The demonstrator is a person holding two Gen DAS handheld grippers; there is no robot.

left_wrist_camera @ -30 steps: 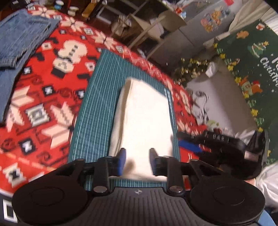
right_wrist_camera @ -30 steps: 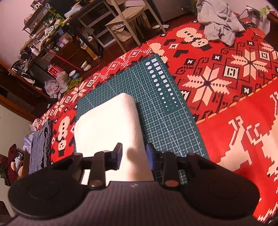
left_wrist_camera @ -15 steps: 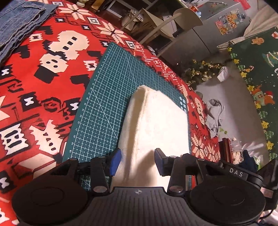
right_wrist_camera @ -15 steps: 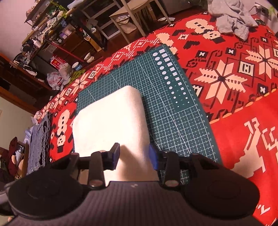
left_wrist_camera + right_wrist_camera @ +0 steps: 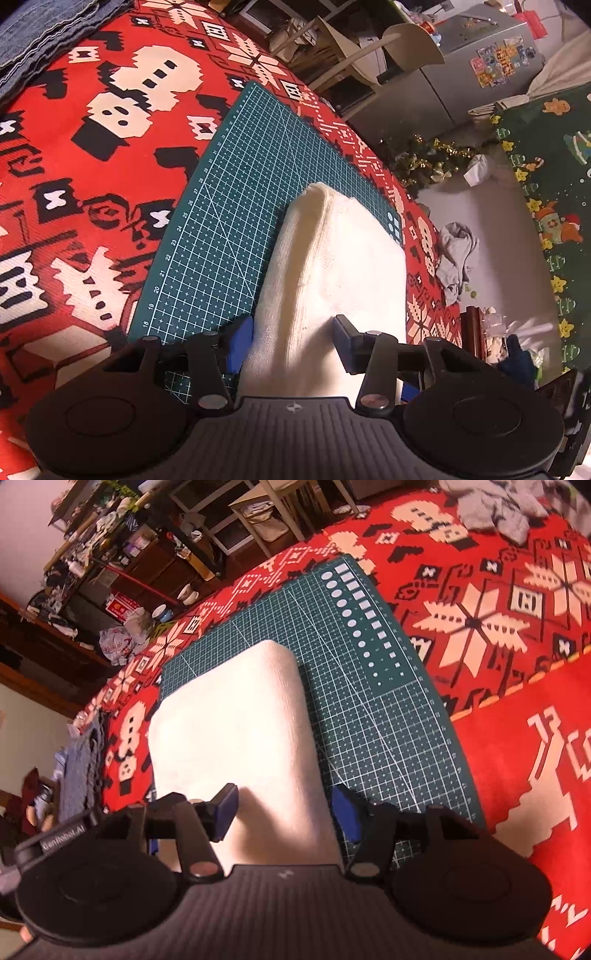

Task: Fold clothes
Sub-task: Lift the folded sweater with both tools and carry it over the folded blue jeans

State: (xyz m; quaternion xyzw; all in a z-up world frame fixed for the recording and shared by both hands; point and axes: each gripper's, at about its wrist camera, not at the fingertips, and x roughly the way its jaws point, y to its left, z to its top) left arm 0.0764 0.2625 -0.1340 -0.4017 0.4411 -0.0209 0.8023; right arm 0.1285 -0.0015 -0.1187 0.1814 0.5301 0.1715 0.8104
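A white folded cloth (image 5: 343, 258) lies flat on the green cutting mat (image 5: 240, 184). My left gripper (image 5: 291, 334) straddles the cloth's near left edge. Its jaws are opening, with the cloth's folded ridge between the blue pads and not pinched. From the right wrist the same cloth (image 5: 229, 716) rests on the mat (image 5: 388, 709). My right gripper (image 5: 284, 805) stands over the cloth's near right corner. Its jaws are opening too, wide of the fabric, which lies loose between them.
A red patterned blanket (image 5: 92, 184) covers the surface under the mat. Blue jeans (image 5: 44, 33) lie at the far left, and a grey garment (image 5: 491, 506) is heaped at the far right. Chairs, shelves and clutter stand beyond the edge.
Both pairs of jaws have spread apart over the near end of the cloth. The left gripper has come down and closer to the cloth; the right one has barely shifted.
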